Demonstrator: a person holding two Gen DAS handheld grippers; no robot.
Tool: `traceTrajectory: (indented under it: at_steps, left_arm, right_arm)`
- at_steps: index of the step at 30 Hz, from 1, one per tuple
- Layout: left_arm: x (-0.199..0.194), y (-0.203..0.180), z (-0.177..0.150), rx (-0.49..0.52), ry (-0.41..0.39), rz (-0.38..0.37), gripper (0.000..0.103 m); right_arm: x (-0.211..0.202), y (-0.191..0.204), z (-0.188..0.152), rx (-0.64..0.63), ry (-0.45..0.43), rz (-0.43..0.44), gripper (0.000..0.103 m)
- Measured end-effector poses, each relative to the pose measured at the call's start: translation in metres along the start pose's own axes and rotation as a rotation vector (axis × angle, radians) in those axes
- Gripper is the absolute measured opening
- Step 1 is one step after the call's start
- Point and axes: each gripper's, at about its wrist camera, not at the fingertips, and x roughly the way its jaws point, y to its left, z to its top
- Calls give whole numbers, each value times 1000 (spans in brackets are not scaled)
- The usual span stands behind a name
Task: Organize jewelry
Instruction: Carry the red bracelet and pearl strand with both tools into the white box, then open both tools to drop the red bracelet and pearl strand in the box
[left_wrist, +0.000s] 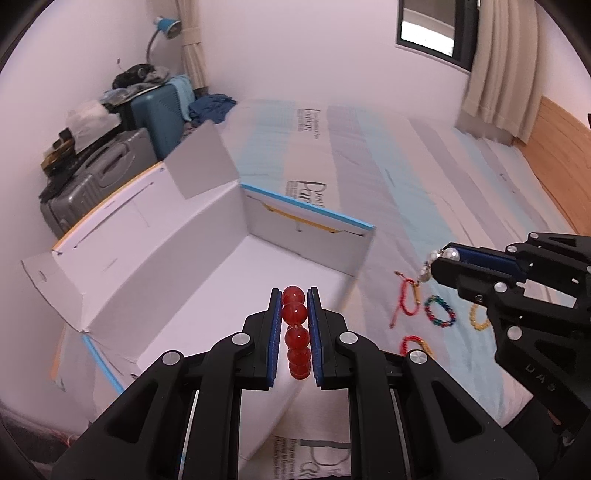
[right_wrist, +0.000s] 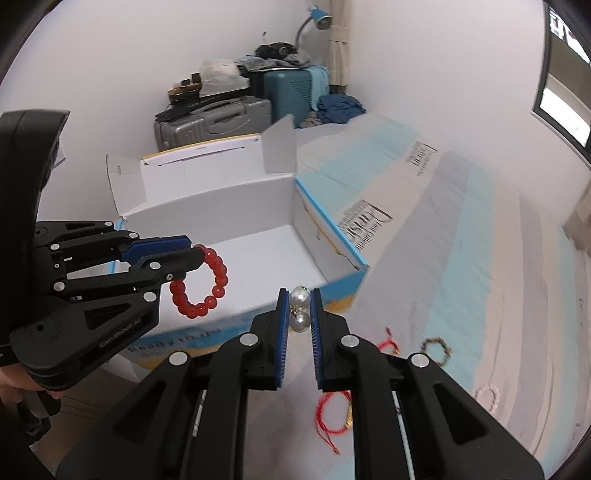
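Note:
My left gripper (left_wrist: 294, 295) is shut on a red bead bracelet (left_wrist: 295, 332), which hangs as a ring (right_wrist: 201, 284) over the open white cardboard box (right_wrist: 221, 206). My right gripper (right_wrist: 299, 295) is shut on a pearl bracelet (right_wrist: 300, 312); in the left wrist view those pearls (left_wrist: 441, 258) hang from its tip (left_wrist: 439, 260) over the bed, right of the box. On the striped bedsheet (left_wrist: 424, 177) lie a red cord bracelet (left_wrist: 406, 301), a multicoloured bead bracelet (left_wrist: 439, 312), a yellow bead bracelet (left_wrist: 476, 319) and a red-orange one (left_wrist: 415, 343).
The box has its flaps up and a blue-edged wall (left_wrist: 306, 206) facing the bed. Grey (right_wrist: 214, 118) and teal (right_wrist: 291, 92) suitcases piled with clutter stand at the back wall, with a blue lamp (left_wrist: 166, 26) above. A wooden headboard (left_wrist: 554, 147) bounds the bed.

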Motion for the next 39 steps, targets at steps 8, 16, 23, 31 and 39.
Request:
traceTrajectory:
  at_steps: [8, 16, 23, 31, 39]
  left_arm:
    - [14, 44, 2, -36, 36, 32, 13]
    - [46, 79, -11, -65, 120, 51, 13]
    - [68, 92, -23, -66, 185, 55, 13]
    - [93, 98, -32, -31, 264, 49, 13]
    - [114, 108, -42, -20, 334, 41, 13]
  right_arm:
    - [47, 30, 23, -88, 38, 57, 11]
    - [100, 51, 18, -189, 139, 89, 11]
    - [137, 64, 3, -259, 233, 106, 11]
    - [172, 74, -7, -342, 353, 125, 11]
    - [207, 84, -10, -411, 484, 149, 11]
